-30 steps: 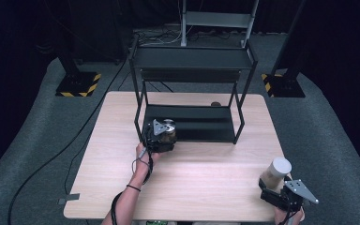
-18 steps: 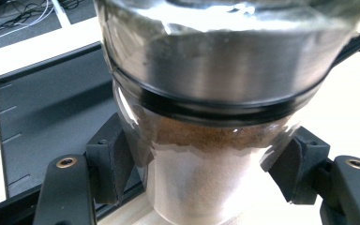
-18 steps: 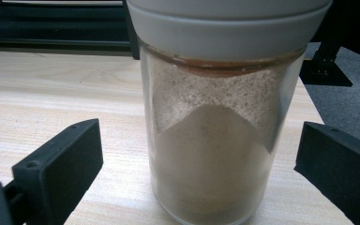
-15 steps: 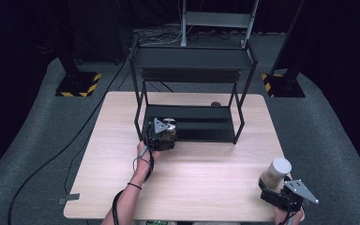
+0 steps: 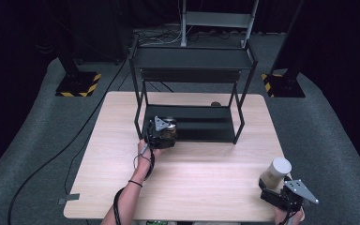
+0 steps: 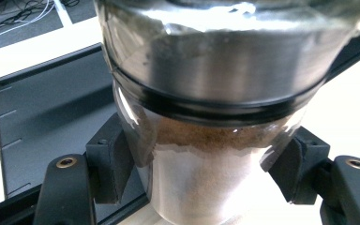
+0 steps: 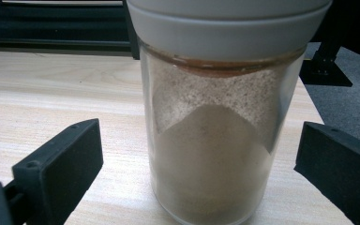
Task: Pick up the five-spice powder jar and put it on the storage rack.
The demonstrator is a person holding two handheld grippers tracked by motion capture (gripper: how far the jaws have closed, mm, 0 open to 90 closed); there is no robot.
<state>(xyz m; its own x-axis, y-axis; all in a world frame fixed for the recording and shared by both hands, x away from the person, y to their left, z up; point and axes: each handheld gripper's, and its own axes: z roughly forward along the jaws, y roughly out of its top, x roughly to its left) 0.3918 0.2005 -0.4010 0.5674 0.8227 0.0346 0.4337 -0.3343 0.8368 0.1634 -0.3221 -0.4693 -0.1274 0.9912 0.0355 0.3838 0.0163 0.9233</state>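
Jar, glass, brown powder [image 6: 215,154]: clamped between left gripper [image 5: 161,133] pads below its band. White-lidded jar [image 7: 220,140]: stands free between spread right gripper [image 5: 281,197] jaws. Rigid, slippery, breakable; grasp mid-body.

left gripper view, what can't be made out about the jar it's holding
- Jar top: cut off by the upper edge, so the lid's top is unseen.
- Jar base: cut off by the lower edge; whether it rests on the shelf can't be told.
- High view: same jar too small, partly hidden by the left tongs.
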